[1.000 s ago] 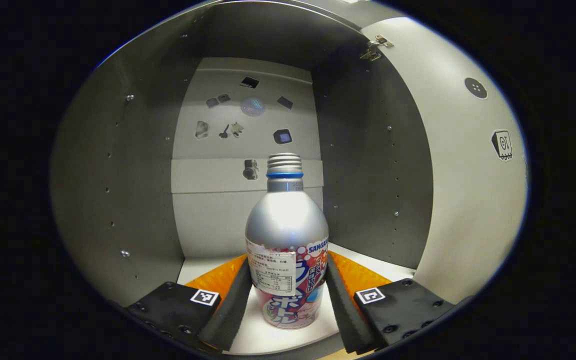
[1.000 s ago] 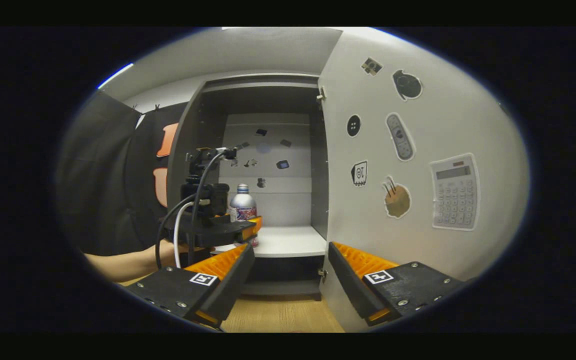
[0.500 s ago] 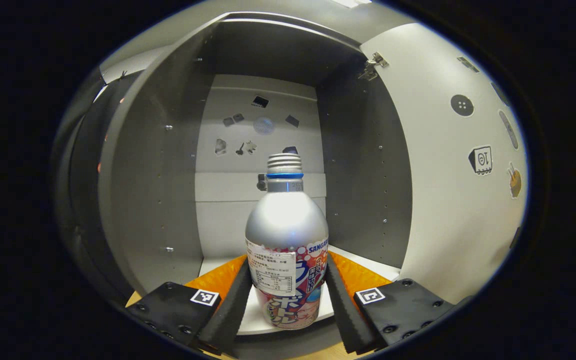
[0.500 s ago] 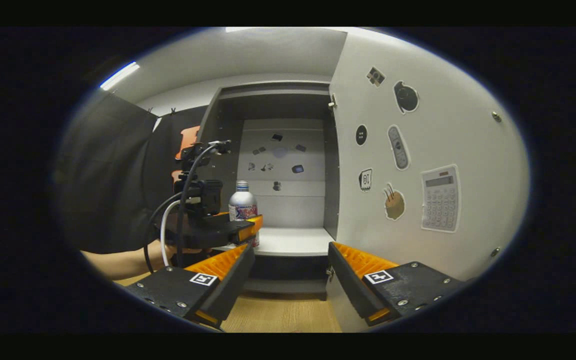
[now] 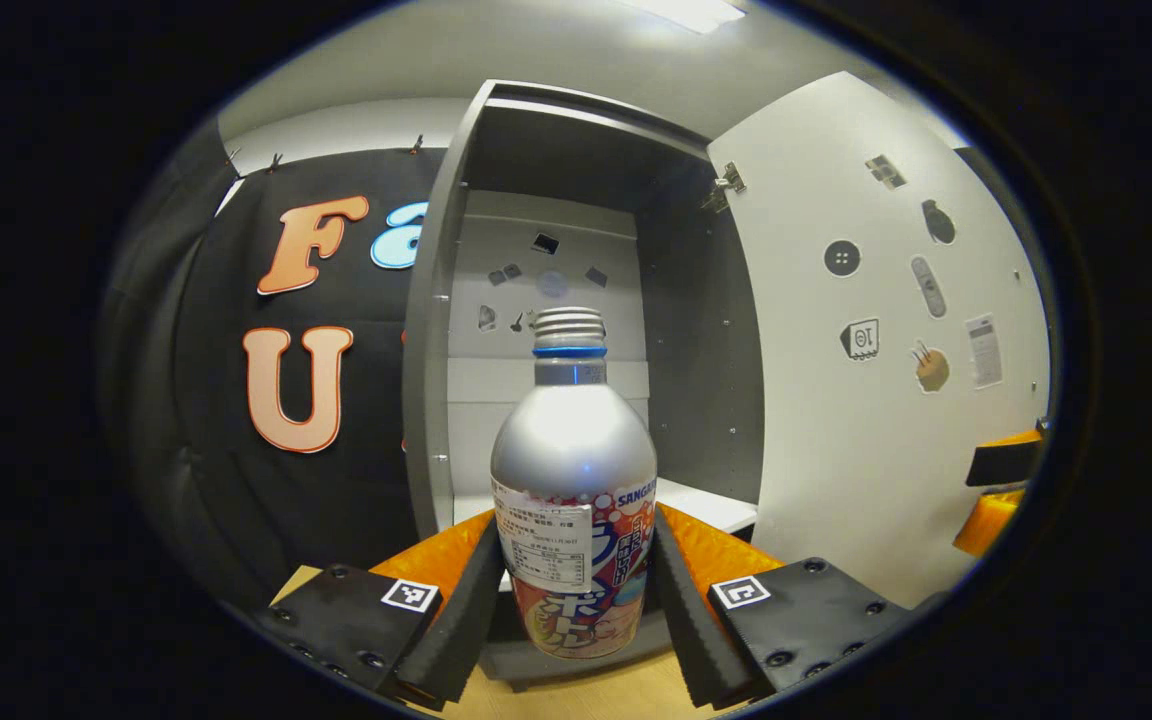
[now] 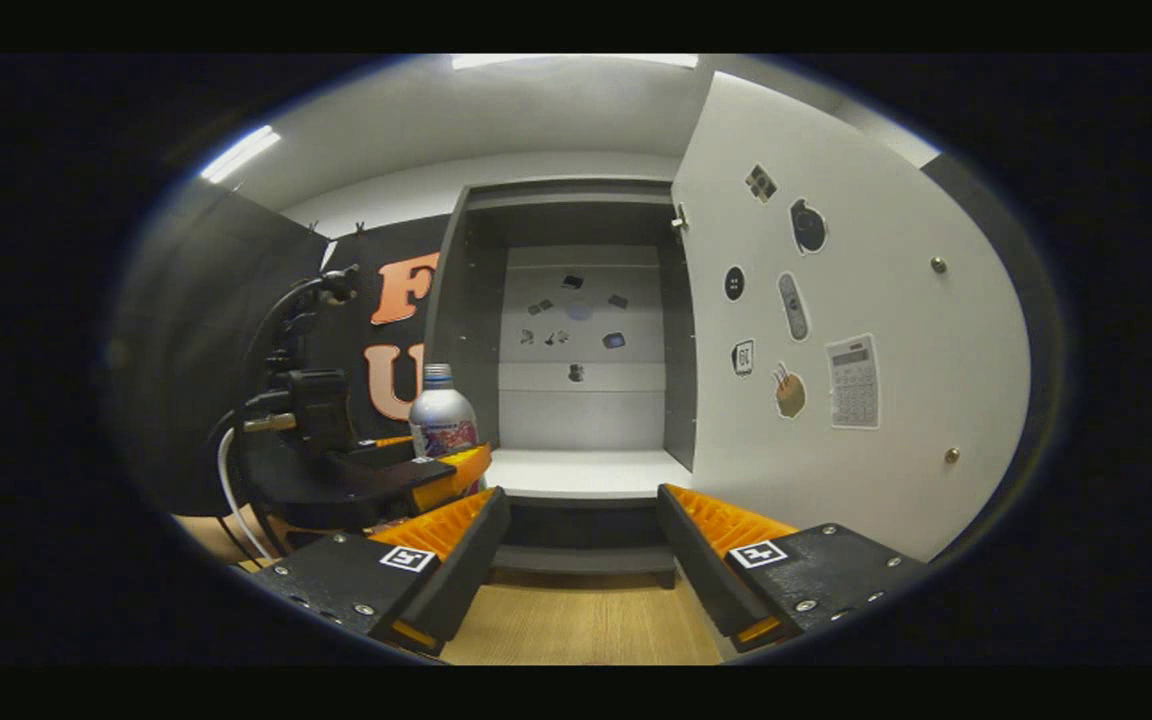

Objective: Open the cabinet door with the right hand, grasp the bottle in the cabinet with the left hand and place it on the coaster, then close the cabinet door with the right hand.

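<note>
Two fingers of your left gripper (image 5: 576,590) are clamped on the lower body of the bottle (image 5: 574,480), one on each side of the label, bottle upright and centred. In the right gripper view the bottle (image 6: 442,420) sits in that left gripper (image 6: 436,475) out in front of the cabinet (image 6: 576,330), left of its opening, above the wooden tabletop (image 6: 576,625). The shelf (image 6: 586,472) inside is bare. The cabinet door (image 6: 836,330) stands swung wide to the right, stickers on its inner face.

Your right gripper (image 6: 576,545) hangs with fingers spread, nothing between them, facing the opening; its tip also pokes in at the far right of the left gripper view (image 5: 1001,485), near the door edge.

Step in hand, as I judge it: carry the bottle to the coaster. I can't place the coaster from these views, so find it before you lower. Keep the squeeze steady: the metal body looks smooth and could slip or tilt. Keep it vertical, bring it down straight, set the base flat and centred, then let go only once it stands by itself. Hold your right gripper clear of the carry path, parked near the door for the closing push.
</note>
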